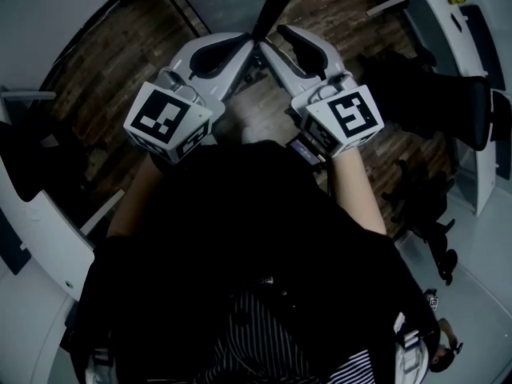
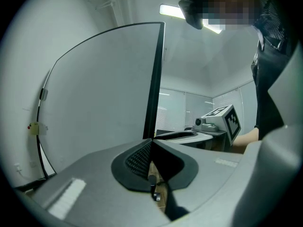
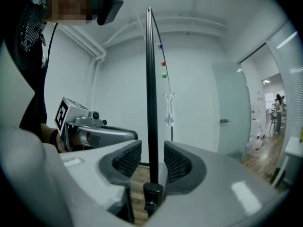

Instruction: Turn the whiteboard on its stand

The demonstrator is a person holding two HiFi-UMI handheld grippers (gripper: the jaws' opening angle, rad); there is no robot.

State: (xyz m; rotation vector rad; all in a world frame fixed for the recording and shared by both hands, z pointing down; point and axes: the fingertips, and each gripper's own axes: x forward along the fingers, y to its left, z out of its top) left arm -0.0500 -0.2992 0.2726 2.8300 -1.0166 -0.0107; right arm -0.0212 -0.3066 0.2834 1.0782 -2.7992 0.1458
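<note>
From the head view the whiteboard (image 1: 278, 1) is a thin dark edge running away from me. The left gripper view shows its white face (image 2: 104, 93) and black frame. My left gripper (image 2: 151, 143) is shut on that frame's edge, its pads meeting on it; it also shows in the head view (image 1: 246, 42). My right gripper (image 3: 152, 162) is open: the board's black edge (image 3: 150, 79) stands between the ribbed pads (image 3: 129, 161) with a gap on each side. Both grippers (image 1: 270, 42) meet at the same edge, tips close together.
Under the board lies a wooden floor (image 1: 120, 50). White furniture stands at left (image 1: 40, 230) and right (image 1: 448, 22), with a dark office chair (image 1: 448, 102) beside it. Small coloured magnets (image 3: 163, 69) stick to the board. A black fitting (image 3: 152, 193) sits low on its edge.
</note>
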